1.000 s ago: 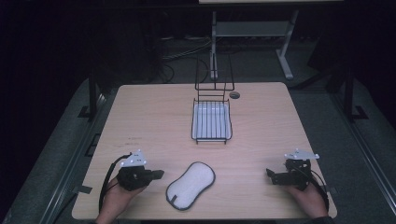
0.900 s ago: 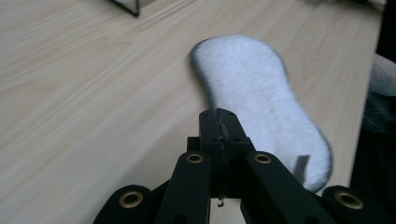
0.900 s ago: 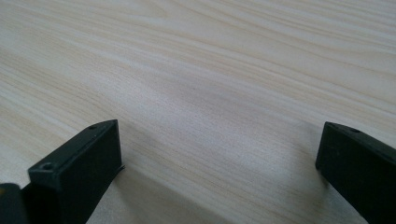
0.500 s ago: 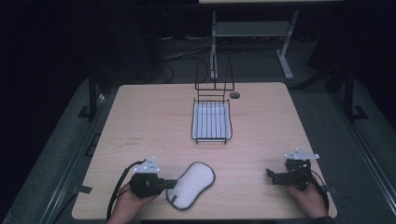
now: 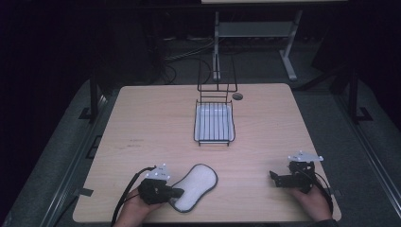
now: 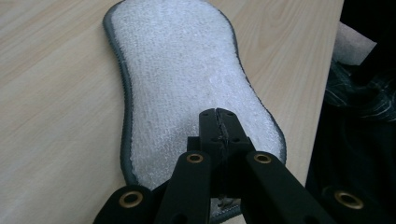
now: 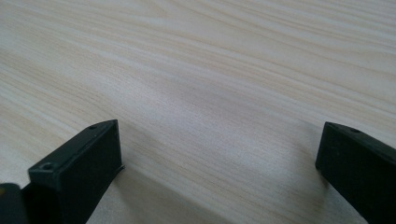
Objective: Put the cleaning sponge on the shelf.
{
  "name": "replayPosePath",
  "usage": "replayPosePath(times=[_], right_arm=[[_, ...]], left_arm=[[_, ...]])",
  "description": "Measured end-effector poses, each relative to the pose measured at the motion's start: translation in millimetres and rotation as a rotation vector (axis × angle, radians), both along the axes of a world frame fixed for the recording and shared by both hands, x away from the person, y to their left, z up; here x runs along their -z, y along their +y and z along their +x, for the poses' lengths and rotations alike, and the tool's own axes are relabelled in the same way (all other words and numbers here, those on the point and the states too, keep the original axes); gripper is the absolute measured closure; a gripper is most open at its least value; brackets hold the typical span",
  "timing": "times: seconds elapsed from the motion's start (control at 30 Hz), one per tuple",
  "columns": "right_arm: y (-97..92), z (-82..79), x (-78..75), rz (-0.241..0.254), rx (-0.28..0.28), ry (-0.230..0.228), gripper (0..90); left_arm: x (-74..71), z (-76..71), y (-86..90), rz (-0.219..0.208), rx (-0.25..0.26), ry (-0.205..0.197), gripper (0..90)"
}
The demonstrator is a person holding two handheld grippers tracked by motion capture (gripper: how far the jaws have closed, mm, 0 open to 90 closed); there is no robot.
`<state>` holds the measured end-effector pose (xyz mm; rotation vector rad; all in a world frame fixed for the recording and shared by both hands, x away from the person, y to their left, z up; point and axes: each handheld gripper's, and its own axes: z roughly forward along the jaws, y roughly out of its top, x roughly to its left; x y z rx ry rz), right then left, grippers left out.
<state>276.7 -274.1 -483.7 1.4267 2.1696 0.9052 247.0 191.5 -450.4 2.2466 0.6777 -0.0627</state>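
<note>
Left side first: we have the left gripper [image 5: 176,192] at the near-left of the table [image 5: 142,123], and it has slid right since a second ago, from clear of the pad to over the pad's near end. In the left gripper view its jaws are pressed together, tips over the white pad [image 6: 187,79]; we cannot tell whether they pinch any of the fabric. The pad [image 5: 195,186] lies flat near the near edge, slanting from near-left to far-right, same spot as before. Middle of the table, farther off: a wire rack [image 5: 214,122] with a white tray inside, unmoved, and a small dark disc [image 5: 237,96] just beyond it to the right. Right side: the right gripper [image 5: 275,177] sits near-right, unchanged, jaws spread wide over bare wood in the right gripper view [image 7: 219,154], holding nothing.
</note>
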Motion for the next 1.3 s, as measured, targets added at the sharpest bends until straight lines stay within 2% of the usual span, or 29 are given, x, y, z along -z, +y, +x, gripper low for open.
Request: replayPosePath(times=[0.63,1.0,1.3], right_arm=[[0.0,0.0,0.0,0.0,0.0,0.0,0.0],[0.0,0.0,0.0,-0.001,0.0,0.0,0.0],[-0.1,0.1,0.0,-0.001,-0.001,-0.001,0.0]], left_arm=[[-2.4,10.4,26.0,0.032,-0.084,-0.026,90.0],[-4.3,18.9,52.4,0.057,-0.17,-0.047,90.0],[-5.5,23.1,66.5,0.083,-0.211,-0.071,90.0]])
